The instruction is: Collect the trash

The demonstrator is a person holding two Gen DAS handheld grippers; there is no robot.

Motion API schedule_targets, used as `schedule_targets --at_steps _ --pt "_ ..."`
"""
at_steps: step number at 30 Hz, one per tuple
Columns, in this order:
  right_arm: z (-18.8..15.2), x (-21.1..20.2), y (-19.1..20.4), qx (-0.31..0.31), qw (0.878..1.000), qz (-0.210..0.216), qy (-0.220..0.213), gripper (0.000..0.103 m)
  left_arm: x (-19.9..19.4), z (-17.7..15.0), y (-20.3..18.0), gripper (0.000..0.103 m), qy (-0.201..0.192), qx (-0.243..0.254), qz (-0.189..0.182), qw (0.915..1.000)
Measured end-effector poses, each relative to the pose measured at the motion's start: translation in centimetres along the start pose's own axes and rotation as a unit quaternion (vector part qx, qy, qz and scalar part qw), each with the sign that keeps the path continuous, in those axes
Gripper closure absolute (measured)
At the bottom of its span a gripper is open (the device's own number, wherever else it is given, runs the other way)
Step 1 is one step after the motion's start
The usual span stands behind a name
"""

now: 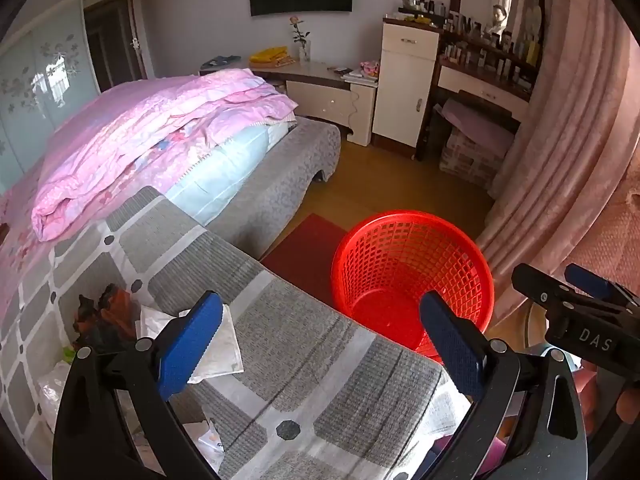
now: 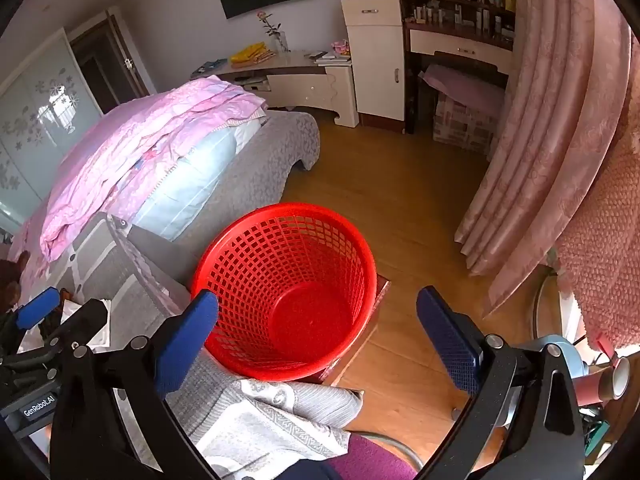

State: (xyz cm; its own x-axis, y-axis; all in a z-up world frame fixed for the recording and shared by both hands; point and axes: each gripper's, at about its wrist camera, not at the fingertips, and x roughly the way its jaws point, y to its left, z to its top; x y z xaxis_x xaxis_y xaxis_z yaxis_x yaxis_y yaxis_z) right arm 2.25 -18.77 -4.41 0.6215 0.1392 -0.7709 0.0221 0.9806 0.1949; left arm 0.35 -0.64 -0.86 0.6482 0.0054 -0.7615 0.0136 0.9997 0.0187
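The trash lies on the grey and white patterned bed cover [image 1: 304, 344]: a white crumpled paper packet [image 1: 218, 354], a dark orange and black wrapper [image 1: 106, 316] and a clear plastic bag [image 1: 50, 392] at the left. The red plastic mesh basket [image 2: 286, 292] stands on the floor just beside the bed and looks empty, so I judge that the collecting has not begun and all pieces are left. The left tool [image 1: 320, 344] is wide open and holds nothing; the right tool [image 2: 318, 332] is also wide and empty. The left wrist view shows most of the trash; the right wrist view shows almost none of it, but it looks down to the bare bottom of the basket.
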Motion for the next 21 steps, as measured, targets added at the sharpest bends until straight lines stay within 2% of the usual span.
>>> schedule_targets --at_steps 21 --pt "-0.36 -0.15 0.90 -0.005 1.000 -0.001 0.002 0.007 -0.04 -0.41 0.40 0.008 0.004 -0.009 -0.002 1.0000"
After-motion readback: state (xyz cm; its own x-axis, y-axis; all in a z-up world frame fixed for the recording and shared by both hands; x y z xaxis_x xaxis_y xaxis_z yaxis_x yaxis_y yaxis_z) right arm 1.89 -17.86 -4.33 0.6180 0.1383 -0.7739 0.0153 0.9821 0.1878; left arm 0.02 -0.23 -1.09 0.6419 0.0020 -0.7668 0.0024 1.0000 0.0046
